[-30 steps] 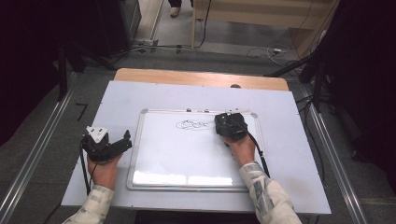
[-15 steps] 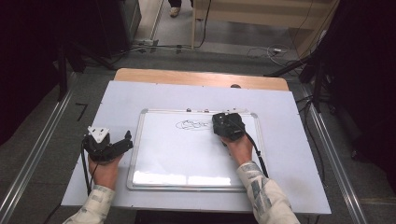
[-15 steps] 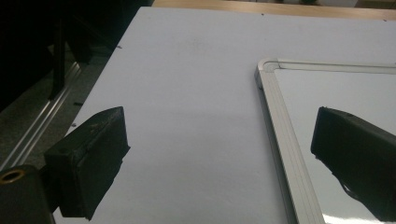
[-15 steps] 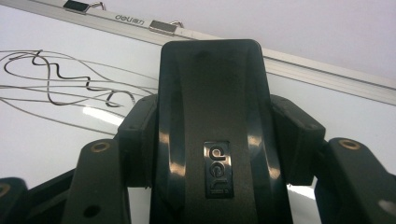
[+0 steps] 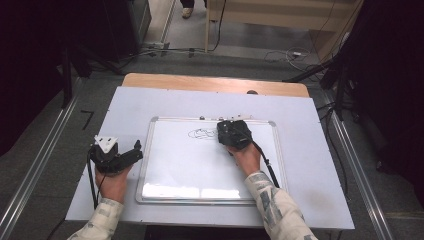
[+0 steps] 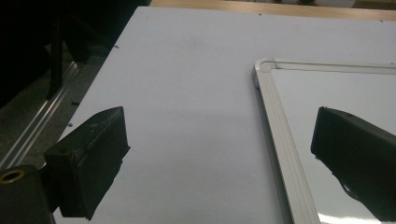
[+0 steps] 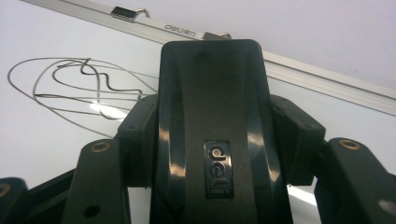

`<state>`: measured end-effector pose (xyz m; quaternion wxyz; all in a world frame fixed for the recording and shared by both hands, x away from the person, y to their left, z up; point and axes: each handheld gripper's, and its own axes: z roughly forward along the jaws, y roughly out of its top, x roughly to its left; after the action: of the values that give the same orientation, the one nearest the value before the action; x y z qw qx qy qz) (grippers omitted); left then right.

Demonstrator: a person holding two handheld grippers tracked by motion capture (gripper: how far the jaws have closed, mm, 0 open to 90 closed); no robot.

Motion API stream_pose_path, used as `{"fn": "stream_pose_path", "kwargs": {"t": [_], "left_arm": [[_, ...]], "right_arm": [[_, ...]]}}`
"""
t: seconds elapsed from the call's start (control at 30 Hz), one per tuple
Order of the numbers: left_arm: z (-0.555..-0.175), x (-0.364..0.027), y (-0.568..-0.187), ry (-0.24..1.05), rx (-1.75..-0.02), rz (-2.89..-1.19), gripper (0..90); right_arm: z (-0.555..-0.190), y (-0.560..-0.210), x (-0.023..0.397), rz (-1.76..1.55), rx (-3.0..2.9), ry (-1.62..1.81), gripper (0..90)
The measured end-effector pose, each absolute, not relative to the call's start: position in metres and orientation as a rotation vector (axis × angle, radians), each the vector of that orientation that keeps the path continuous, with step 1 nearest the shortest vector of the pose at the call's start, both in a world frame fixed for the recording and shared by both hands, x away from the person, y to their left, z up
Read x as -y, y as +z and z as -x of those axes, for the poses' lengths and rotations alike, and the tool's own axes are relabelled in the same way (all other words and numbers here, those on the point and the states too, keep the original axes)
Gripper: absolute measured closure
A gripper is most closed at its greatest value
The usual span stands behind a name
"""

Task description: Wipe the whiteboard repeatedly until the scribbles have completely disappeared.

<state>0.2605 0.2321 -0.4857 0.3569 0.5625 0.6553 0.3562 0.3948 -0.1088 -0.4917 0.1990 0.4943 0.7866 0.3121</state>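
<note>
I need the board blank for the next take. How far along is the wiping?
Done: the black eraser is already clamped in the right hand-held gripper and sits on the whiteboard near its top edge. In hand: it is just right of the scribble, which looks untouched. Left: wiping the whole drawing away. The left hand-held gripper rests open beside the board's left frame, holding nothing.

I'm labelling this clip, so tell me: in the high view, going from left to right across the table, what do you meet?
left gripper → whiteboard → drawn scribble → black eraser clamped by the right gripper.
</note>
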Motion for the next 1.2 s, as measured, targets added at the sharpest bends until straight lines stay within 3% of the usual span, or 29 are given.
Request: {"fn": "stream_pose_path", "kwargs": {"t": [0.5, 1.2], "left_arm": [[-0.261, -0.233, -0.487, 0.897, -1.691, -1.441, 4.3], [-0.262, -0.234, -0.49, 0.878, -1.715, -1.447, 4.3]], "right_arm": [[-0.396, -0.492, 0.089, -1.324, -2.246, 0.889, 38.8], [-0.399, -0.491, 0.119, -1.274, -2.279, 0.885, 38.8]]}}
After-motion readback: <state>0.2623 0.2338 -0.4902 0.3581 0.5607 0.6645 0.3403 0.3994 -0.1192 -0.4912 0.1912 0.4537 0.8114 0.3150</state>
